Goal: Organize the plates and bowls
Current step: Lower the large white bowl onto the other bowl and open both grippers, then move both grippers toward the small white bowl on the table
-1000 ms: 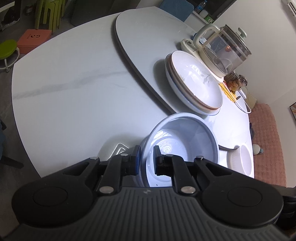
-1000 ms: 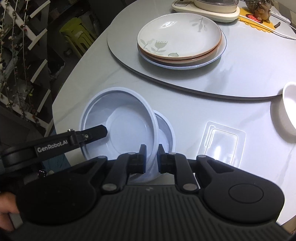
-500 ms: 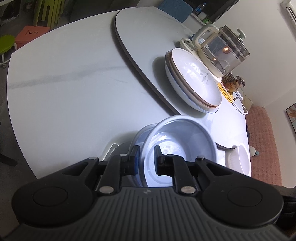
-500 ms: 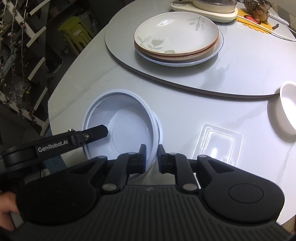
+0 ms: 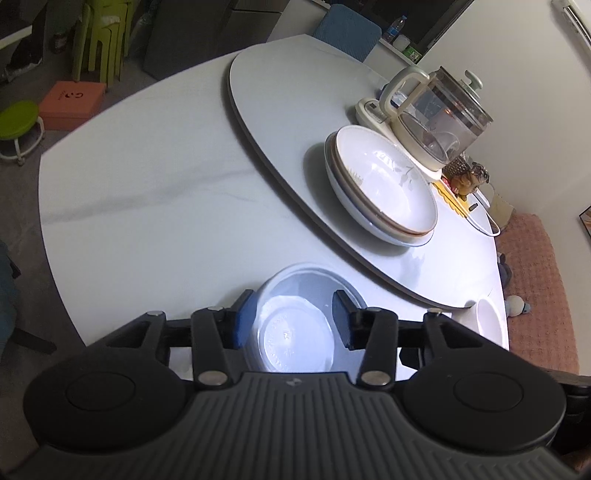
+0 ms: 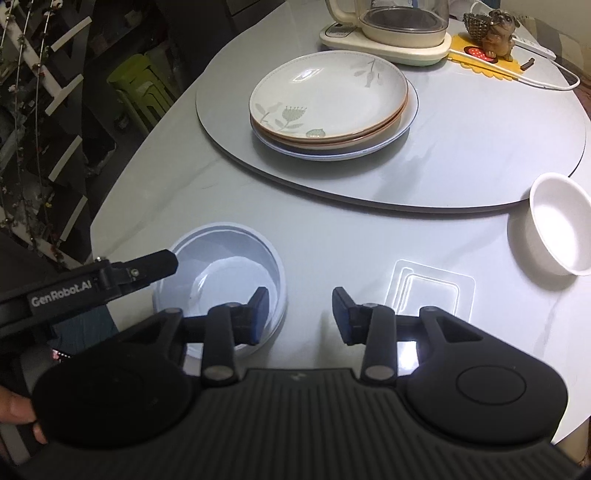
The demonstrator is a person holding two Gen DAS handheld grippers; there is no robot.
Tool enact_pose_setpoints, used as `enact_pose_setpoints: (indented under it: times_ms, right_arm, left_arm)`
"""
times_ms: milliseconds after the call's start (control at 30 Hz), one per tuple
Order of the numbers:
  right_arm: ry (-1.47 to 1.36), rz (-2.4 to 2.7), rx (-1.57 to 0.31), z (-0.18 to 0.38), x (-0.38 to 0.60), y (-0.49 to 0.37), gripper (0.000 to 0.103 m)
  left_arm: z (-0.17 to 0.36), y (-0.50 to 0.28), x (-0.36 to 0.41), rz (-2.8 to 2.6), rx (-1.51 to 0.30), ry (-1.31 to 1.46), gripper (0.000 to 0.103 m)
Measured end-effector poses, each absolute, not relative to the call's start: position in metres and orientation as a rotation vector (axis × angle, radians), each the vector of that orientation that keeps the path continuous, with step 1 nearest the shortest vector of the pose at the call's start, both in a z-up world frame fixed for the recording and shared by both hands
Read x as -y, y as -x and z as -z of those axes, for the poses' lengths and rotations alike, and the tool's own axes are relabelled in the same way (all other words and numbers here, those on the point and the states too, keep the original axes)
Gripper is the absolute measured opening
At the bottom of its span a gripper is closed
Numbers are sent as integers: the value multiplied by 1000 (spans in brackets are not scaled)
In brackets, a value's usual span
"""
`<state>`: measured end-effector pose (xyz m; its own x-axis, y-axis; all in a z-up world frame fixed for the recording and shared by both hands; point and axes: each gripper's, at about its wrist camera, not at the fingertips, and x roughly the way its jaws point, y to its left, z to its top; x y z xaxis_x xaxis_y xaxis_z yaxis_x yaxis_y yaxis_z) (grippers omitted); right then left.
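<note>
Two clear plastic bowls (image 5: 295,325) sit nested, one inside the other, on the white table near its front edge. My left gripper (image 5: 293,319) hovers just over them. Its jaws are opening and the pads stand off the rim on either side. In the right wrist view the same bowls (image 6: 221,273) lie at the lower left, with one left gripper finger (image 6: 147,267) over their left rim. My right gripper (image 6: 300,314) is also opening. The bowls' right rim lies loose between its pads. A stack of flowered plates (image 6: 328,99) rests on the turntable (image 6: 480,147).
A small white bowl (image 6: 557,229) stands at the right, by the turntable's edge. A clear plastic lid (image 6: 430,291) lies flat just beyond my right fingers. A glass kettle (image 5: 436,114) and a small figurine (image 6: 498,33) stand behind the plates. Stools and a box are on the floor.
Both grippers were shut on the upper bowl's rim, and now both have let go. The upper bowl has settled level into the lower one. My left gripper has lifted slightly.
</note>
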<state>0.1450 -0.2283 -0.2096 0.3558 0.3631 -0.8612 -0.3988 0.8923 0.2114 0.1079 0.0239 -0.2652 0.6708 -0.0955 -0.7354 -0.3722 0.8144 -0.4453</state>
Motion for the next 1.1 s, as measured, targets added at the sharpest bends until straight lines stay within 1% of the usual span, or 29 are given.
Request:
enact_pose_setpoints:
  times_ms: [600, 1100]
  right_arm:
    - [-29, -495, -1010, 137, 257, -139, 41]
    - [-90, -426, -958, 94, 286, -129, 41]
  left_arm:
    - [163, -105, 1, -148, -850, 463, 51]
    - [124, -122, 35, -29, -900, 299, 51]
